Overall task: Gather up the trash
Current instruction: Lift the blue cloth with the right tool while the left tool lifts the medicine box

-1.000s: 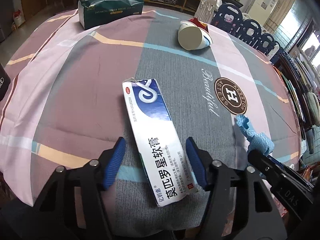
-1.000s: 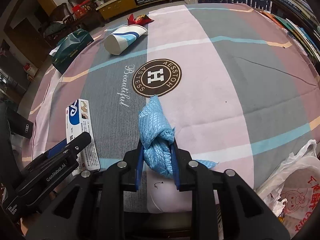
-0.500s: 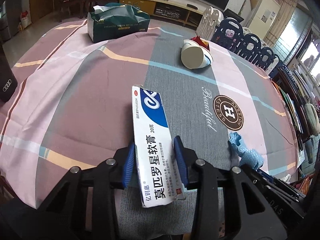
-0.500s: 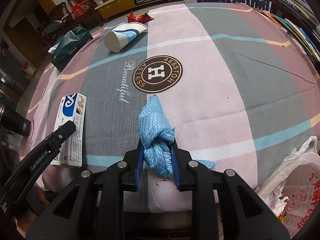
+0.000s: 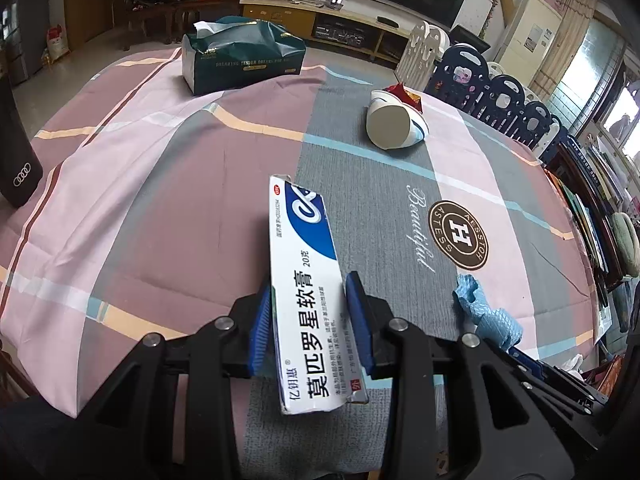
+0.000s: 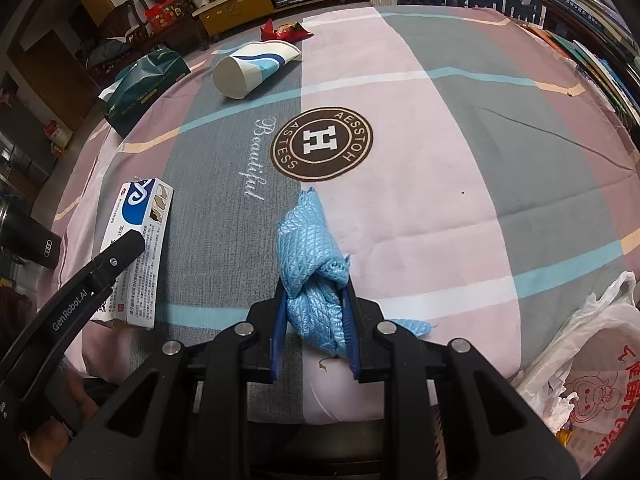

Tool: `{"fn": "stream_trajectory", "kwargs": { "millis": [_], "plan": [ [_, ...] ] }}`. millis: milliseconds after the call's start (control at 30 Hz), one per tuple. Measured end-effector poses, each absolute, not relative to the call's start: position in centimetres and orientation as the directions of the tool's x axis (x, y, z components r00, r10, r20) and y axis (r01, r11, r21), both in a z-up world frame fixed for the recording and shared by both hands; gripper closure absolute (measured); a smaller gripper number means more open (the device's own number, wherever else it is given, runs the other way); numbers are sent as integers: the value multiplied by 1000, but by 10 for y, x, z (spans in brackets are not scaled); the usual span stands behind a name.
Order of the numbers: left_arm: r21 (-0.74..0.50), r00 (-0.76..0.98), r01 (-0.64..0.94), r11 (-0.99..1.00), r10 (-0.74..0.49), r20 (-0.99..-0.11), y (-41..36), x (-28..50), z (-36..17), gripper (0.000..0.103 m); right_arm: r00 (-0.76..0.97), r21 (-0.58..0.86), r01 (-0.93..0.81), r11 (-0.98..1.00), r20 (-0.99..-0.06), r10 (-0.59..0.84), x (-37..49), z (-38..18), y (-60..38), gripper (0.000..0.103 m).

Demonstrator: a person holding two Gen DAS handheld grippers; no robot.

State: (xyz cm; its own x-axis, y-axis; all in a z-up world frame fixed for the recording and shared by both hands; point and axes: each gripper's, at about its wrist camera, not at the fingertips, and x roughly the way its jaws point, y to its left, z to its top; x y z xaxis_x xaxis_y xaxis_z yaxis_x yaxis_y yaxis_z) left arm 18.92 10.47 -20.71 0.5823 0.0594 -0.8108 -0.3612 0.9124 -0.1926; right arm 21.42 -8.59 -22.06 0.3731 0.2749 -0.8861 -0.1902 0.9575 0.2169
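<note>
My left gripper [image 5: 308, 320] is shut on a white and blue ointment box [image 5: 306, 276] and holds it above the near edge of the table; the box also shows in the right wrist view [image 6: 138, 236]. My right gripper [image 6: 316, 320] is shut on a crumpled blue cloth [image 6: 312, 264], which also shows in the left wrist view [image 5: 484, 312]. A paper cup [image 5: 394, 126] lies on its side at the far end, with a red wrapper [image 5: 404, 94] behind it. A white plastic bag [image 6: 592, 368] hangs at the table's right edge.
A patchwork cloth covers the table [image 5: 180, 200]. A green tissue box [image 5: 240, 56] stands at the far left. A black bottle [image 5: 16, 152] stands at the left edge. Chairs [image 5: 500, 92] line the far right side.
My left gripper closed on the ointment box and lifted it off the cloth. My right gripper stayed shut on the blue cloth, nearly still.
</note>
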Motion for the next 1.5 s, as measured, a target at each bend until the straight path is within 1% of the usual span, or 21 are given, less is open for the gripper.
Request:
{"fn": "stream_trajectory", "kwargs": {
  "millis": [700,1500],
  "plan": [
    [-210,605,-385,899,74,-792,110,184,-202,67,382,218,-180,959,-883,273,213,-222,-86,78],
    [-221,603,-398,890,73,-794,113,183,-202,67,383,202,-190,961,-886,262,212,-226,-81,78]
  ]
}}
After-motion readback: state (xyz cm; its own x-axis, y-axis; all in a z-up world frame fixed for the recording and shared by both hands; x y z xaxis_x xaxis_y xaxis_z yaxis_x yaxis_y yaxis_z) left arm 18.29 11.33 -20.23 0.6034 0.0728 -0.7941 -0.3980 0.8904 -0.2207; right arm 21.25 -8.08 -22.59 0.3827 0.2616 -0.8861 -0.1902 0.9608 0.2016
